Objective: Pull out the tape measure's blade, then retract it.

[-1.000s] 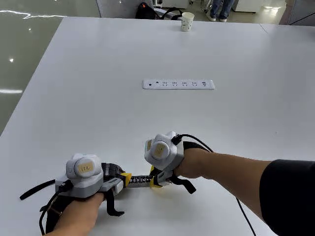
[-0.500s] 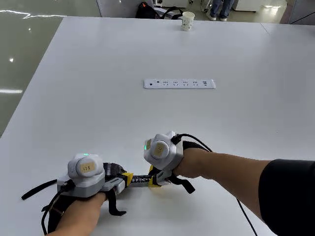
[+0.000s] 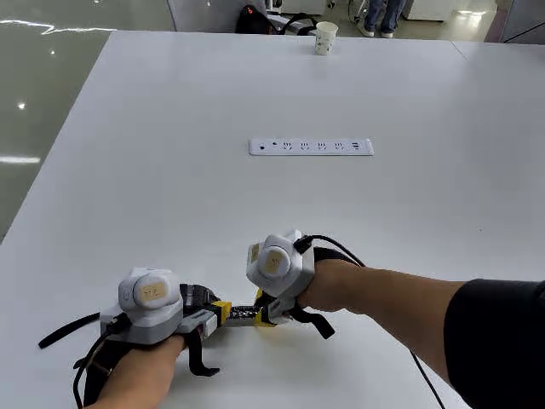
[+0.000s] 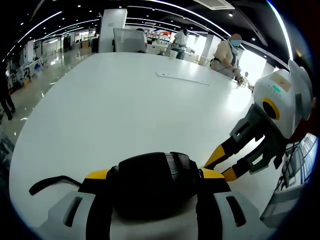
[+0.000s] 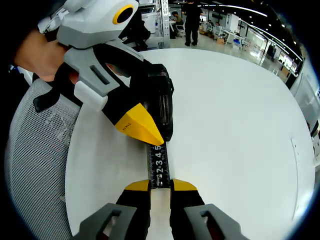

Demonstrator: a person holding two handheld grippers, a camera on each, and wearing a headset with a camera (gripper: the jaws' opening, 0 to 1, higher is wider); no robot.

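Tape measure clamped by its black case between the fingers of the left gripper, down at the table. Short stretch of blade pinched at its tip by the right gripper, fingers narrow, just beside the case. Best pulled straight from the mouth, level, case held firm. Well beyond both fingertips: power strip, cup; no obstruction judged in the pull's path.

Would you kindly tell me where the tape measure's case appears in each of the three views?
Head view: the tape measure case is at lower left, clamped in the left gripper.
Left gripper view: the case is at bottom centre, between that view's own jaws.
Right gripper view: the case is at upper centre, beyond the blade.
Shared landmark: the power strip, in the head and left gripper views.
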